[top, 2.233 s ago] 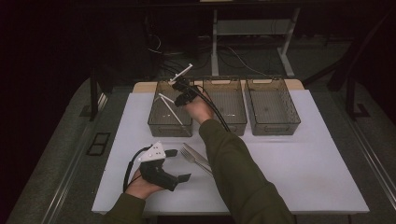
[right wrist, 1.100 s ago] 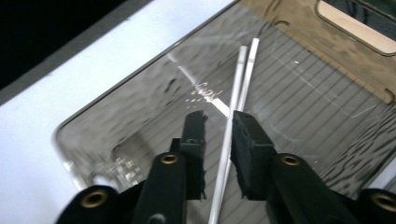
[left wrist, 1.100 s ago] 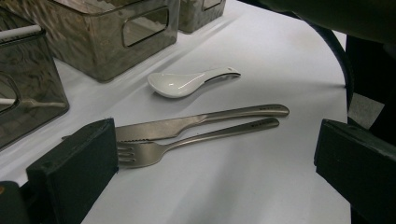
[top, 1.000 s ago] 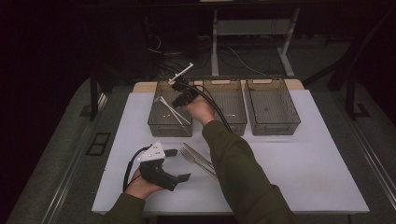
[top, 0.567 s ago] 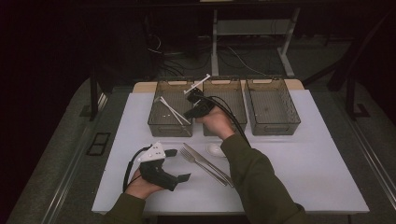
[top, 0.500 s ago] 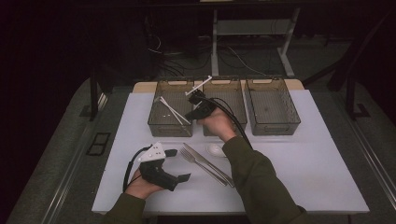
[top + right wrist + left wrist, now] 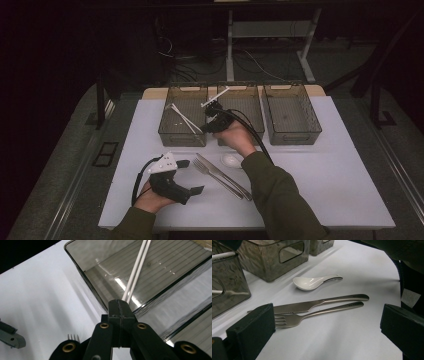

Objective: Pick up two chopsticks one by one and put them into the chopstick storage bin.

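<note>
Right gripper [image 7: 209, 109], shifted; chopstick tips [image 7: 147, 242] cropped.

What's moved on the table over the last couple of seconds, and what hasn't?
The right gripper has moved rightward from above the left smoked-plastic bin toward the middle bin; its jaws are shut with nothing between them. The white chopsticks stayed in the left bin. Left gripper, steel knife, steel fork and white ceramic spoon are unmoved.
</note>
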Demonstrator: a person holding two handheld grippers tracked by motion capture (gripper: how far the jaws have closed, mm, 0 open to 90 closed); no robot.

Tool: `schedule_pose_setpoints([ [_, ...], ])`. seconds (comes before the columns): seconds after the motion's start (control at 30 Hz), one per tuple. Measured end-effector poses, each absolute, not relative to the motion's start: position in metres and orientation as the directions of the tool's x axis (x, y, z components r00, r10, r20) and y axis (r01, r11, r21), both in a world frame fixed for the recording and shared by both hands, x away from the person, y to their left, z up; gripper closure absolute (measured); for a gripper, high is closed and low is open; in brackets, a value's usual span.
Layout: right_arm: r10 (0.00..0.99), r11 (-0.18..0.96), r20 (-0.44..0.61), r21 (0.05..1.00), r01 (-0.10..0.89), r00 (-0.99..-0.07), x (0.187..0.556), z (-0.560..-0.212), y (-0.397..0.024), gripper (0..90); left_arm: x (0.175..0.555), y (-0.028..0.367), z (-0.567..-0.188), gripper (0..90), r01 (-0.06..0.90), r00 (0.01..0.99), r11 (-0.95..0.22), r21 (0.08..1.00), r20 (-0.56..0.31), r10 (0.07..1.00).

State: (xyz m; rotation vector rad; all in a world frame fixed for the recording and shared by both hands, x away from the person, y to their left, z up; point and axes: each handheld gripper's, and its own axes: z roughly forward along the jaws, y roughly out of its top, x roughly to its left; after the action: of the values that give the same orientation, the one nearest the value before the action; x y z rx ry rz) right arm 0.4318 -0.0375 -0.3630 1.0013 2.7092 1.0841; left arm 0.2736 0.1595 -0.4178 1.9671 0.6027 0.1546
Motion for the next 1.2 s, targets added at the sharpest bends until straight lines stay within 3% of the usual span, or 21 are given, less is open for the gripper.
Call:
schedule_pose_setpoints([
  [0.5, 0.594, 0.518, 0.183, 0.659, 0.546, -0.784, 0.432, -0.359, -0.048, 89.6, 0.274, 0.161, -0.418, 0.0, 0.341, 0.865, -0.346, 0.874, -0.149, 0.479],
  [0.93, 0.536, 0.48, 0.209, 0.721, 0.5, -0.818, 0.409, -0.349, -0.099, 53.9, 0.276, 0.165, -0.42, 0.0, 0.354, 0.858, -0.344, 0.87, -0.155, 0.49],
  [1.2, 0.501, 0.464, 0.196, 0.761, 0.453, -0.843, 0.378, -0.347, -0.136, 44.7, 0.276, 0.164, -0.421, 0.0, 0.358, 0.856, -0.352, 0.865, -0.154, 0.493],
])
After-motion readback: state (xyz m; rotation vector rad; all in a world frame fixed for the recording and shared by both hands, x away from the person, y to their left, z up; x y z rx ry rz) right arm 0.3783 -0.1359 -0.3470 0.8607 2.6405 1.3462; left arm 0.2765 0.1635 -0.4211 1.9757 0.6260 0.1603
